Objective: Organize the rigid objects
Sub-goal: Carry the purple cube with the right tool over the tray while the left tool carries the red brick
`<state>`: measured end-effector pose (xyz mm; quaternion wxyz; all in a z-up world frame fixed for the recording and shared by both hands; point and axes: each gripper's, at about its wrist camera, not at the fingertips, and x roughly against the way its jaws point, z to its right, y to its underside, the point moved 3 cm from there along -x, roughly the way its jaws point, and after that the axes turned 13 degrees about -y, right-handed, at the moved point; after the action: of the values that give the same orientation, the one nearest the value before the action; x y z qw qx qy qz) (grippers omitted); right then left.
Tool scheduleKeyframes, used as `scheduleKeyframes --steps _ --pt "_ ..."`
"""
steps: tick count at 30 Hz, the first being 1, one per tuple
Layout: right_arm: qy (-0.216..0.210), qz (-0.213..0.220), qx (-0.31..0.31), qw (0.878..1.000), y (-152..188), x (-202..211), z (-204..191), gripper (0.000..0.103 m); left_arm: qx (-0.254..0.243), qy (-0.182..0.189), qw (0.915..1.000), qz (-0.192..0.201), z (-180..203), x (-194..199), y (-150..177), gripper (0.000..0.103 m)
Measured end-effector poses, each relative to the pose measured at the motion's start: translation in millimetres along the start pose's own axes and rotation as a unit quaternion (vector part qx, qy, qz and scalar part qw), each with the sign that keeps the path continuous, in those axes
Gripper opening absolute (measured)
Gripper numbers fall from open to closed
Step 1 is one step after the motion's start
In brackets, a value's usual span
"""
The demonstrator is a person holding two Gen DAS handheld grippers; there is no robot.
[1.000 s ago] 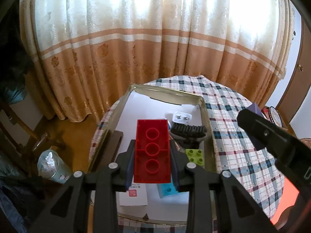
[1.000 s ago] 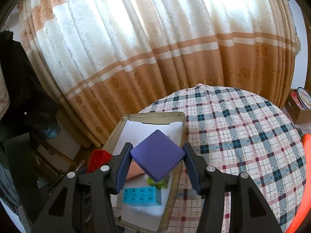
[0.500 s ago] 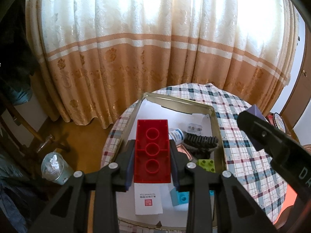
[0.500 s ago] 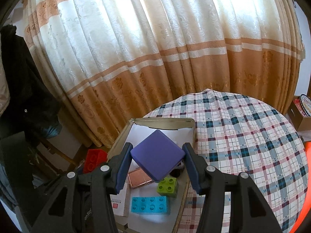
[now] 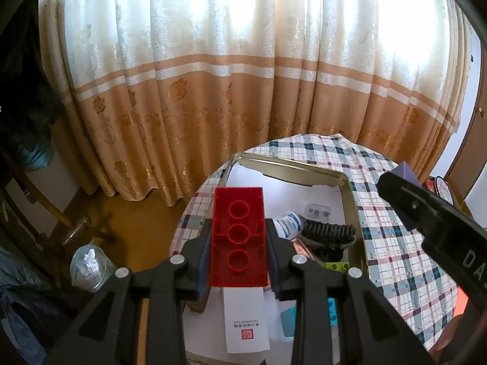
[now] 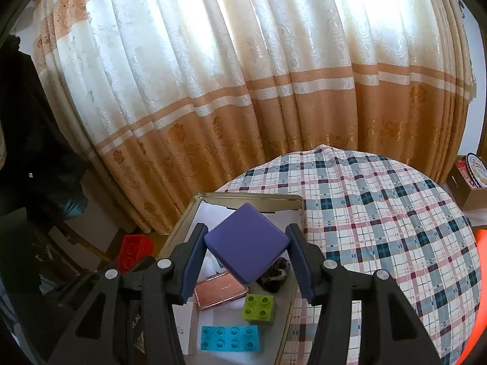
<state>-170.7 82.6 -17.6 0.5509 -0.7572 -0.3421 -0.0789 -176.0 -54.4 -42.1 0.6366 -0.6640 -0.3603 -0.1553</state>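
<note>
My left gripper (image 5: pixel 239 237) is shut on a long red brick (image 5: pixel 238 235), underside up, held above the near left part of a metal tray (image 5: pixel 350 188). My right gripper (image 6: pixel 247 251) is shut on a purple cube (image 6: pixel 247 245), gripped corner to corner over the same tray (image 6: pixel 299 210). In the tray lie a cyan brick (image 6: pixel 229 337), a green brick (image 6: pixel 258 304), a pink flat case (image 6: pixel 220 292), a black comb-like piece (image 5: pixel 330 231), a small white bottle (image 5: pixel 287 223) and a paper slip (image 5: pixel 246 319). The red brick (image 6: pixel 134 249) also shows at the left of the right wrist view.
The tray sits on a round table with a plaid cloth (image 6: pixel 380 213). A beige and orange curtain (image 5: pixel 243 91) hangs close behind. A wooden chair (image 5: pixel 54 213) and a lined bin (image 5: pixel 88 264) stand on the floor at left. A box (image 6: pixel 471 179) sits at far right.
Both grippers have drawn back and risen slightly from the tray, so more of the tray's contents and the floor show. Both grips are unchanged.
</note>
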Motion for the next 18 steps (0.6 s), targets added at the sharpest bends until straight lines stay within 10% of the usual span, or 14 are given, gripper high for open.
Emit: scheduleKeyframes --steps 18 --pt "0.022 -0.025 -0.011 0.999 10.5 -27.5 13.6 0.056 -0.014 0.001 0.9994 -0.032 4.5 -28.9 4.9 0.03"
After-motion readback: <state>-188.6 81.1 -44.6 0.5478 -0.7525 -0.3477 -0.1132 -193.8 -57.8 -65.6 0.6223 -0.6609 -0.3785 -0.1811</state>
